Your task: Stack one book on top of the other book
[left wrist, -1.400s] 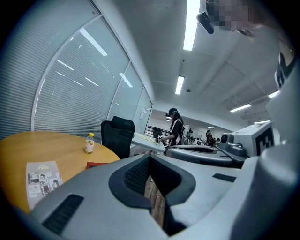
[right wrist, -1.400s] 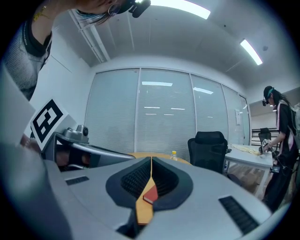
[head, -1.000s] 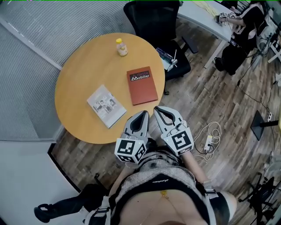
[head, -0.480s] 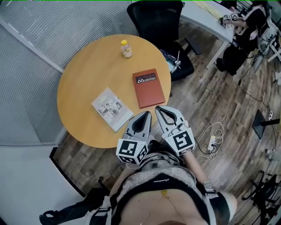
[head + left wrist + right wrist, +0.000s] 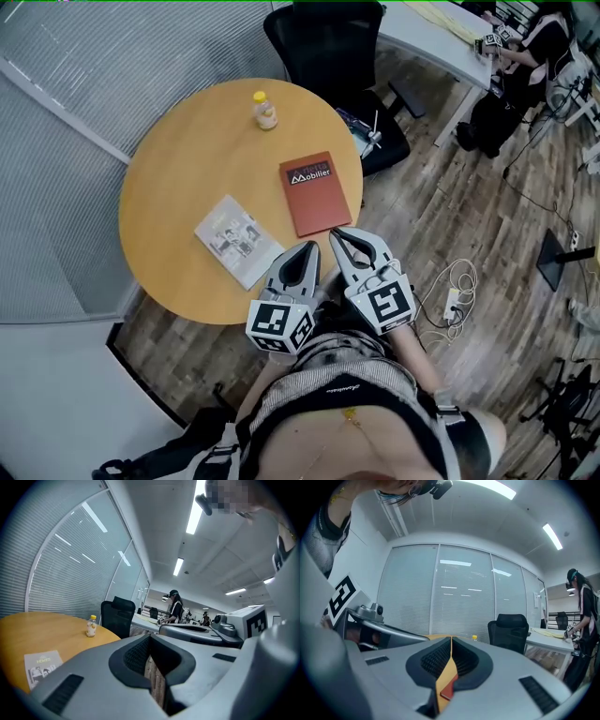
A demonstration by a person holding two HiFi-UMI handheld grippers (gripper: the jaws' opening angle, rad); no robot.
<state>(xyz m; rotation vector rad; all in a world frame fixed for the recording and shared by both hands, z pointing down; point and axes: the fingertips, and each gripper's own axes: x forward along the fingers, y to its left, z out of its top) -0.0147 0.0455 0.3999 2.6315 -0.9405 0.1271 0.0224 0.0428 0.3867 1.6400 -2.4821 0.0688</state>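
On the round wooden table point(image 5: 178, 159) lie two books, apart from each other. A red-brown book point(image 5: 314, 192) lies near the table's right edge; a white book with a picture cover point(image 5: 237, 239) lies near the front edge, also visible in the left gripper view point(image 5: 42, 665). My left gripper point(image 5: 307, 247) is shut and empty, its tip over the table's front rim just right of the white book. My right gripper point(image 5: 339, 234) is shut and empty, its tip at the near end of the red-brown book point(image 5: 446, 692), which shows through its jaw slit.
A small bottle with a yellow cap point(image 5: 265, 111) stands at the table's far side. A black office chair point(image 5: 337, 56) stands behind the table. A slatted glass wall point(image 5: 84, 84) runs along the left. Cables and a power strip point(image 5: 448, 302) lie on the wooden floor at right.
Both grippers, still shut, have crept a little forward toward the table's front edge; the table and books sit slightly lower and nearer in the head view.
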